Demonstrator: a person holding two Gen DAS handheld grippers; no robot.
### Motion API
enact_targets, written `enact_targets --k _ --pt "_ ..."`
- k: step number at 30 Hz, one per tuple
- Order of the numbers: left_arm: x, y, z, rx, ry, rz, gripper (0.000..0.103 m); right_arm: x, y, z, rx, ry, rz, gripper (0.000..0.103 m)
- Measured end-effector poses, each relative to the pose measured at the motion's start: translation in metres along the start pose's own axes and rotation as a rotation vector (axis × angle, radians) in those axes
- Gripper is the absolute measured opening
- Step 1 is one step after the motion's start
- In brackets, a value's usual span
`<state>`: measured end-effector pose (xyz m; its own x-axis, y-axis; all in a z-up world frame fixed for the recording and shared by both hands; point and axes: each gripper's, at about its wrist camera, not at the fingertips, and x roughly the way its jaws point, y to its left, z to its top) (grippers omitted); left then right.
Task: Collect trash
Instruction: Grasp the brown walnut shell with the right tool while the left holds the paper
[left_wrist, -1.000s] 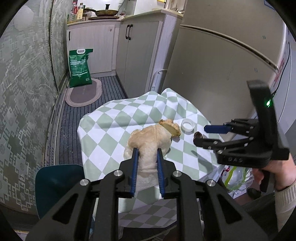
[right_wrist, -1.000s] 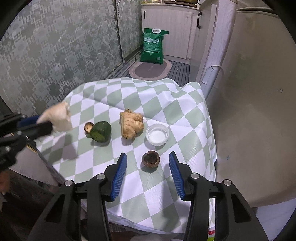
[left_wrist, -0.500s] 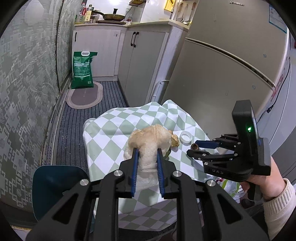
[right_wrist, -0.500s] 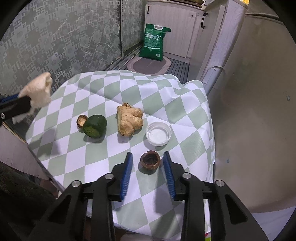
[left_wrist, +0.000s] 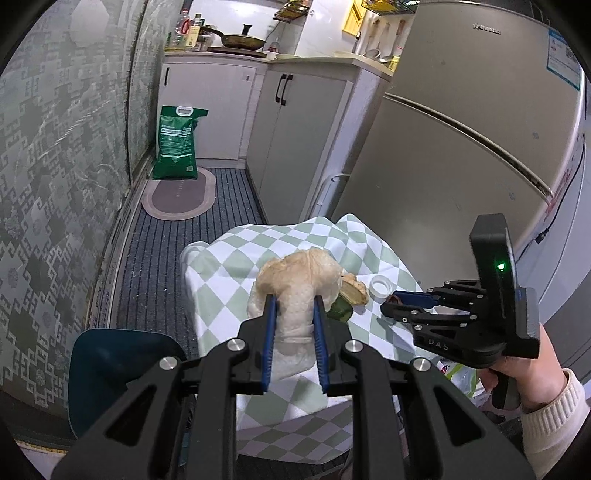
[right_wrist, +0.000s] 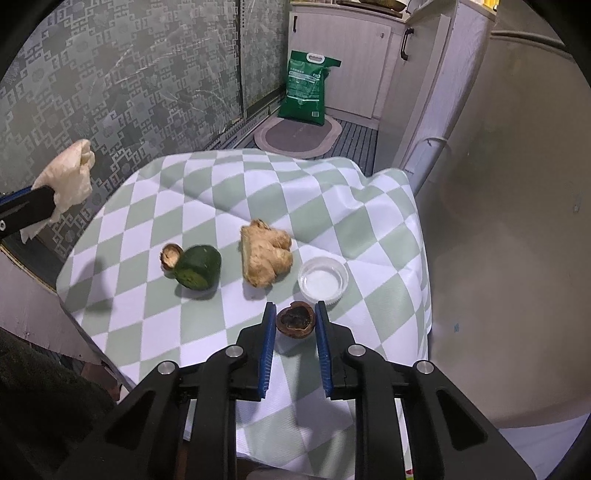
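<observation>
The right gripper (right_wrist: 295, 319) has just been closing; its two blue pads are now pressing against one dark walnut shell half (right_wrist: 295, 319) on the checked tablecloth (right_wrist: 207, 192). The left gripper (left_wrist: 294, 306) is clenching one crumpled tissue wad (left_wrist: 299, 277), holding it clear above the table's left edge. Lying on the cloth: a second shell half (right_wrist: 170, 256) touching one green gourd piece (right_wrist: 197, 267), one ginger root (right_wrist: 266, 256), one white plastic lid (right_wrist: 323, 282).

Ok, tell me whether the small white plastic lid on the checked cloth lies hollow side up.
Hollow side up: the small white plastic lid shows its raised rim around a sunken inside.
</observation>
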<state>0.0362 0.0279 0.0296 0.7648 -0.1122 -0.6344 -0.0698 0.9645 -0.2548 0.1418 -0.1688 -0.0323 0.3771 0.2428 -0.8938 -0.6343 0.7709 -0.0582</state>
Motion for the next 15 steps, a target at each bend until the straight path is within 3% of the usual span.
enact_targets --k 15 --pt "-0.013 0.044 -0.004 -0.056 -0.004 0.05 0.02 -0.032 0.039 0.037 -0.044 -0.11 0.053 0.021"
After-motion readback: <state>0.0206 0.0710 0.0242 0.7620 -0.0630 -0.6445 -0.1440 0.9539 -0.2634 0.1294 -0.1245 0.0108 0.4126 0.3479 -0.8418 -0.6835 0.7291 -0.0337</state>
